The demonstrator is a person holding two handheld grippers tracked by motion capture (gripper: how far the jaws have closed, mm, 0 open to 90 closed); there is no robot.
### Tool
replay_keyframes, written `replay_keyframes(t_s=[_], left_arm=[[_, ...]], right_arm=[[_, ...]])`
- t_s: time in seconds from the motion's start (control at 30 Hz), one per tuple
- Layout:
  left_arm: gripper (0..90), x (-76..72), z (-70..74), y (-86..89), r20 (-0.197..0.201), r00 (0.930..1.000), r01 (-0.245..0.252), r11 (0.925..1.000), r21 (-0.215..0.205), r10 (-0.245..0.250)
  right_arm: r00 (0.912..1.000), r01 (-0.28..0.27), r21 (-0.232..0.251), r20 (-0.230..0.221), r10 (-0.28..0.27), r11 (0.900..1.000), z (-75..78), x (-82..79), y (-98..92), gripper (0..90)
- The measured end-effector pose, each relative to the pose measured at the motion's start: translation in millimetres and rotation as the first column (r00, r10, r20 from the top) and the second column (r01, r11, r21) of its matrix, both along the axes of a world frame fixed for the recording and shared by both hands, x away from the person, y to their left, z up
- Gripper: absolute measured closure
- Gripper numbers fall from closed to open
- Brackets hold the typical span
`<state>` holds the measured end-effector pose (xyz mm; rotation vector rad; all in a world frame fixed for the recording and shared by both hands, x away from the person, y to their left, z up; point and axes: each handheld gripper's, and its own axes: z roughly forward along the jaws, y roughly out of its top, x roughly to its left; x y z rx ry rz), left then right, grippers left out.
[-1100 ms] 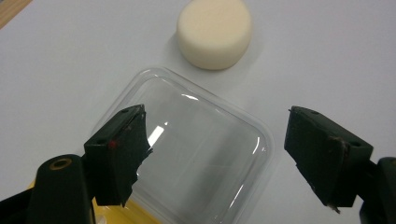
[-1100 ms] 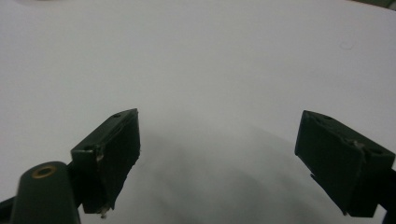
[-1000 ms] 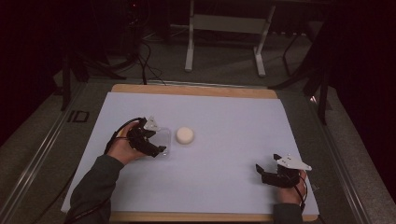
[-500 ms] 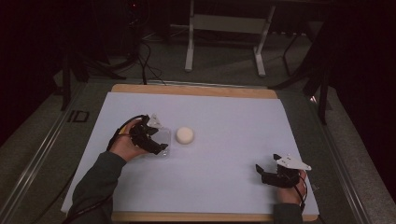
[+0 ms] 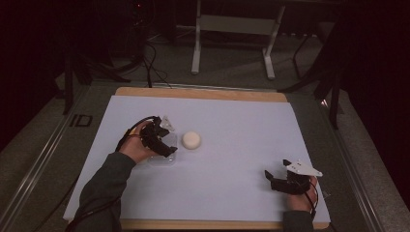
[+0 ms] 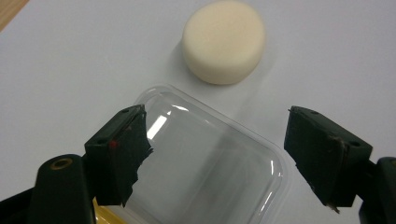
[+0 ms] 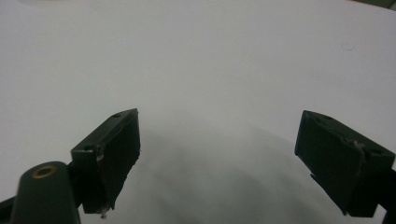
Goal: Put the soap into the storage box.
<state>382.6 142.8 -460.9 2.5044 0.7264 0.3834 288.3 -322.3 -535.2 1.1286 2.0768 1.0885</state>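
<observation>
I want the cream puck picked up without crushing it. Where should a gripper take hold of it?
Grip the cream puck across its curved side wall, coming straight down from above: it lies flat on the white table, so the round side is free all around.

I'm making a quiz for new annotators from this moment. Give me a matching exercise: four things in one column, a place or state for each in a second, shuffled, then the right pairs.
Things:
1. cream puck
2. clear lid
3. left gripper
4. right gripper

Places or states:
A. open over bare white table, near the person's right corner
B. lies flat, see-through, between two open jaws
C. stands alone just beyond the clear plastic
D. open, its jaws on either side of the clear plastic

Pairs: 1-C, 2-B, 3-D, 4-A
</observation>
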Motion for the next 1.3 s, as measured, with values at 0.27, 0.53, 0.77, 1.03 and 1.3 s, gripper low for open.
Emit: replay_keyframes(t_s=[0.27,0.53,0.77,1.03,1.3], left_arm=[[22.1,6.8,-2.0,-2.1,-0.007,0.9999,-0.015,0.9999,-0.007,0.015],[22.0,13.5,-7.5,-9.4,-0.024,0.9996,-0.012,0.9999,-0.003,0.012],[21.8,17.1,-11.7,-15.9,-0.037,0.9993,-0.004,1.0,-0.001,0.004],[20.5,24.1,-16.4,-21.4,-0.057,0.9984,0.007,1.0,0.001,-0.007],[18.3,30.3,-16.8,-28.0,-0.07,0.9975,0.009,0.9999,-0.009,-0.009]], right_arm=[[1.0,-0.001,0.0,0.001,0.001,1.0,0.0,-0.1,0.1,14.1],[1.0,-0.003,-0.001,0.002,0.003,1.0,0.0,-0.1,0.0,14.1],[1.0,-0.004,0.0,0.002,0.004,1.0,0.0,-0.1,0.0,14.1],[1.0,-0.004,-0.001,0.003,0.004,1.0,0.0,-0.2,0.0,14.1],[1.0,-0.004,0.0,0.002,0.004,1.0,0.0,-0.2,-0.1,14.1]])
